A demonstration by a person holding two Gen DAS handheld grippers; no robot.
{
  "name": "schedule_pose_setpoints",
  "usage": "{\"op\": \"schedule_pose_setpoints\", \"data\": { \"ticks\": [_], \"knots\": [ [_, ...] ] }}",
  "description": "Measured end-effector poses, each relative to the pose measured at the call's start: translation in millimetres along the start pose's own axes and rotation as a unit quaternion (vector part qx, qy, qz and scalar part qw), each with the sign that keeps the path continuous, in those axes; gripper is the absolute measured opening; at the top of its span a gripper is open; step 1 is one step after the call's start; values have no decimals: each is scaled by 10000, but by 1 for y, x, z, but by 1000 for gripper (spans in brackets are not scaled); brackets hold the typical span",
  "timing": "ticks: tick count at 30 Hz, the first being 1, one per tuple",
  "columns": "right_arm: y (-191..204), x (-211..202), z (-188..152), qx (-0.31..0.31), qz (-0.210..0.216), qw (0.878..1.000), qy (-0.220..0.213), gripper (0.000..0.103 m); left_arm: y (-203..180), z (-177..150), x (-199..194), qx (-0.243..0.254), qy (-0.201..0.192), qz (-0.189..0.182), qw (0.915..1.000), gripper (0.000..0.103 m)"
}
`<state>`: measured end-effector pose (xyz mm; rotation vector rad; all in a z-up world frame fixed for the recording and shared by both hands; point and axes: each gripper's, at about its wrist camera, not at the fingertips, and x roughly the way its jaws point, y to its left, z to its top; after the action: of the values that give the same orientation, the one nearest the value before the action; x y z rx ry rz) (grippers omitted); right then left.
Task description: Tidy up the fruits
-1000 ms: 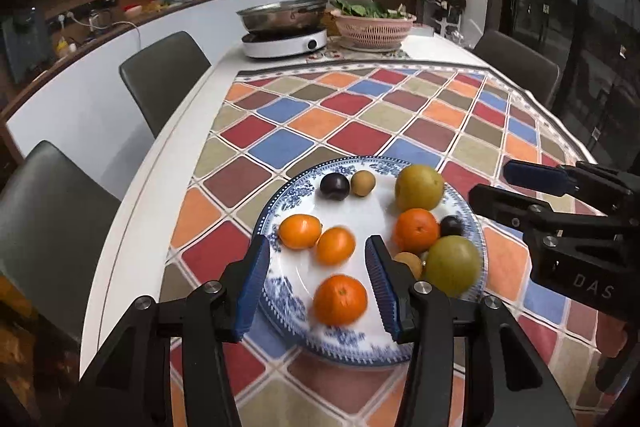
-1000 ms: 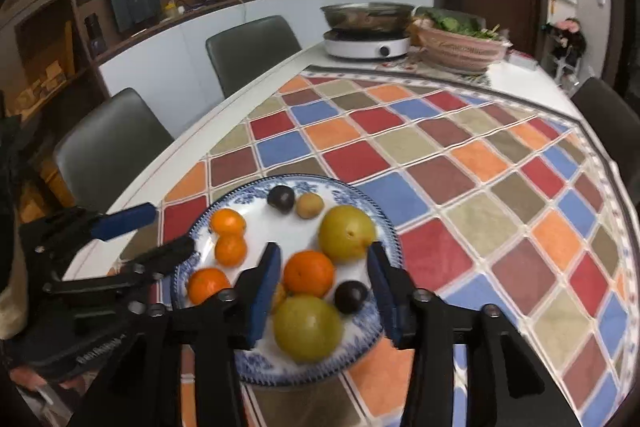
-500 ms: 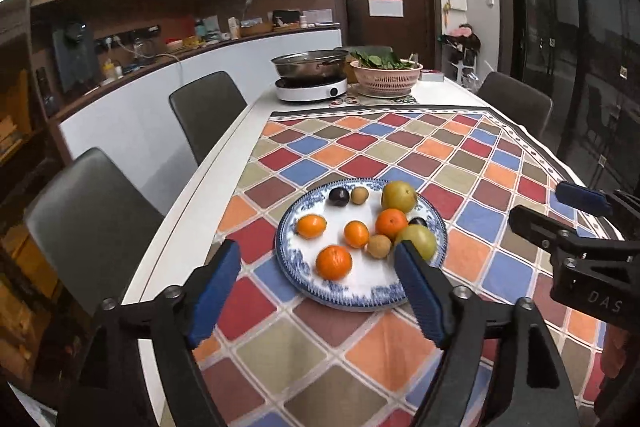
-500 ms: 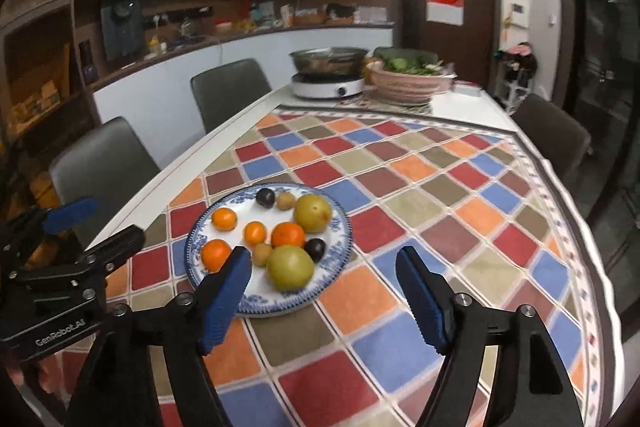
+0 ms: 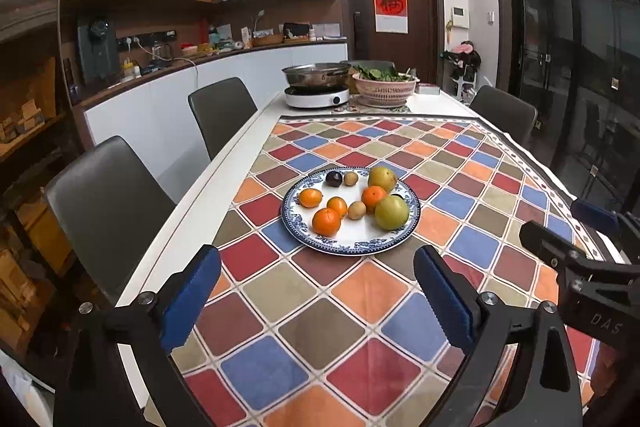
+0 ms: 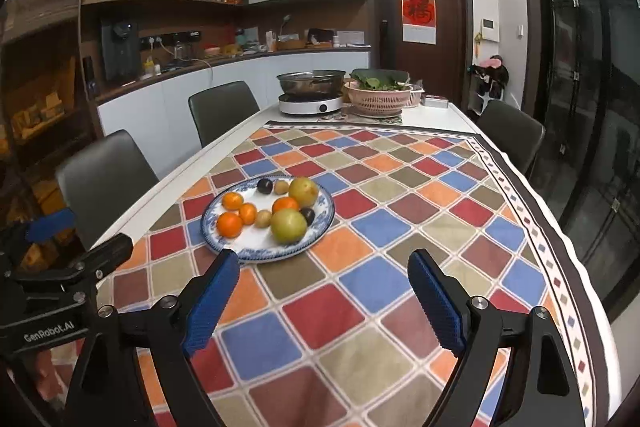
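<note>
A blue-and-white plate (image 5: 298, 223) (image 6: 318, 235) sits on the checkered tablecloth and holds several fruits: oranges (image 5: 326, 221) (image 6: 229, 224), two green pears (image 5: 391, 212) (image 6: 289, 225), dark plums (image 5: 333, 179) and small brown kiwis (image 5: 356, 209). My left gripper (image 5: 318, 301) is open and empty, well back from the plate. My right gripper (image 6: 324, 301) is open and empty, also back from the plate, to its right. Each gripper shows at the edge of the other's view.
An induction cooker with a steel pan (image 5: 316, 83) and a pink basket of greens (image 5: 383, 89) stand at the table's far end. Dark chairs (image 5: 108, 203) line the left side, another (image 6: 510, 135) is at the far right. The colourful cloth (image 6: 400, 227) covers the table.
Both grippers have pulled back and up from the plate and opened wide. The fruits stay on the plate.
</note>
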<state>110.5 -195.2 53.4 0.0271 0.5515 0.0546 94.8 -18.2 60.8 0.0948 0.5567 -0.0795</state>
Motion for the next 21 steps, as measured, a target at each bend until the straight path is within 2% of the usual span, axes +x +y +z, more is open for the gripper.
{"op": "schedule_pose_setpoints", "data": {
  "ticks": [12,21],
  "knots": [
    [7,-40,-15,-84,-49,9995,-284,87,0,-15,-35,-67,-209,21,9998,103],
    [5,-48,-25,-6,-84,9994,-329,87,-1,-21,-42,-65,-265,41,9996,103]
  ]
}}
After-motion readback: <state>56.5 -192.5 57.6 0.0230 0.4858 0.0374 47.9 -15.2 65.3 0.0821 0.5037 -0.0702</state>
